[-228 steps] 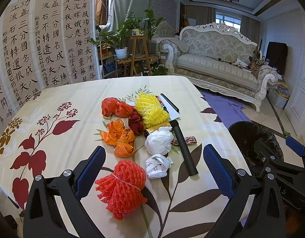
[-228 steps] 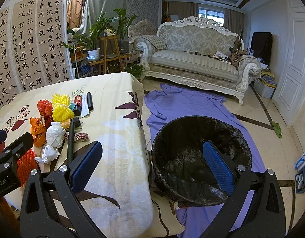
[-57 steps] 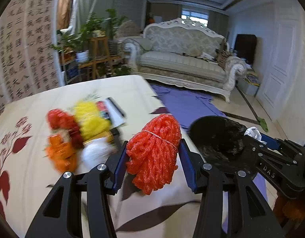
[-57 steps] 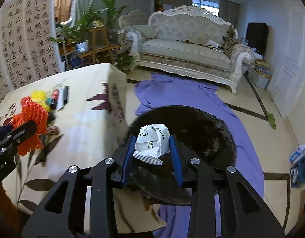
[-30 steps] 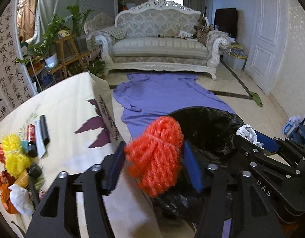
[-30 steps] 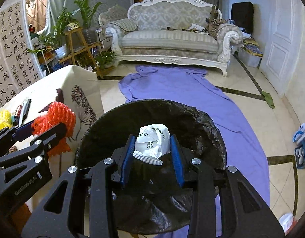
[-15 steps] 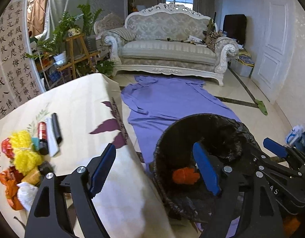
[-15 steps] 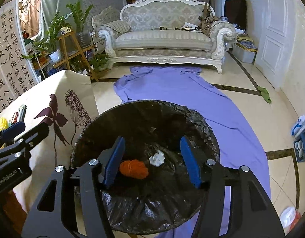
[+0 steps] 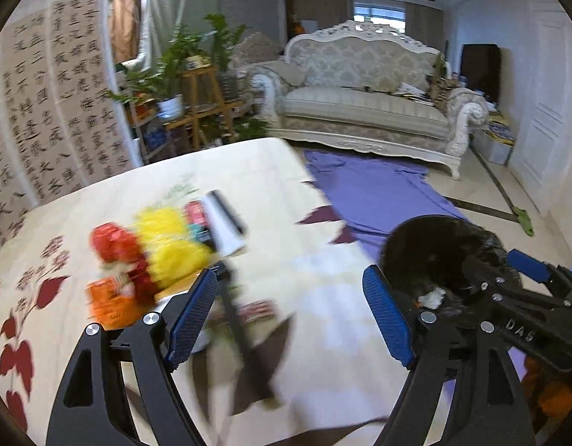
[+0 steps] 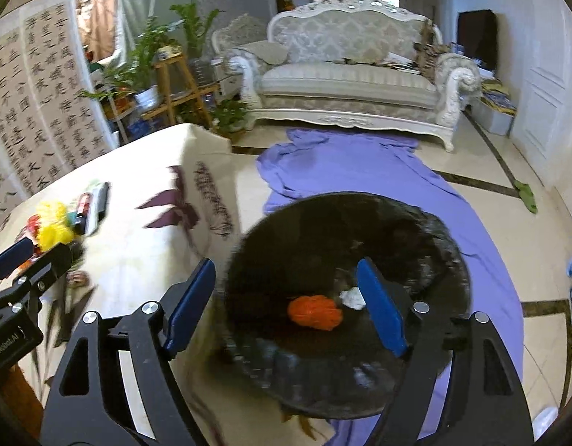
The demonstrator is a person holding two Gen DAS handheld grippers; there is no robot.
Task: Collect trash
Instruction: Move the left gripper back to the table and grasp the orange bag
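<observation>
Cream cloth with dark red flowers covers the table (image 9: 278, 186), and on it the remaining trash lies as a blurred heap (image 9: 152, 256) of yellow, red and orange net bundles, up and to the left of the left gripper (image 9: 289, 316). That gripper is spread wide with nothing between its blue pads, its jaws having opened within the last second. A long black stick (image 9: 241, 323) runs from near the left pad down toward the table's near edge, its axis roughly along the gripper's line of sight. By my reading the left hand is the nearer one to the heap, and the next reach goes forward and leftward

Beside the table on a purple sheet (image 10: 360, 163) stands the black-lined bin (image 10: 427, 230). Directly below the right gripper (image 10: 286, 304), an orange net ball (image 10: 314, 312) and a white paper wad (image 10: 351, 299) lie on the bin's bottom, touching or nearly so. Its jaws have just been opening and hold nothing

Further off, a pale carved sofa (image 9: 364, 111), potted plants (image 9: 182, 55) and calligraphy panels (image 9: 55, 104) line the room
</observation>
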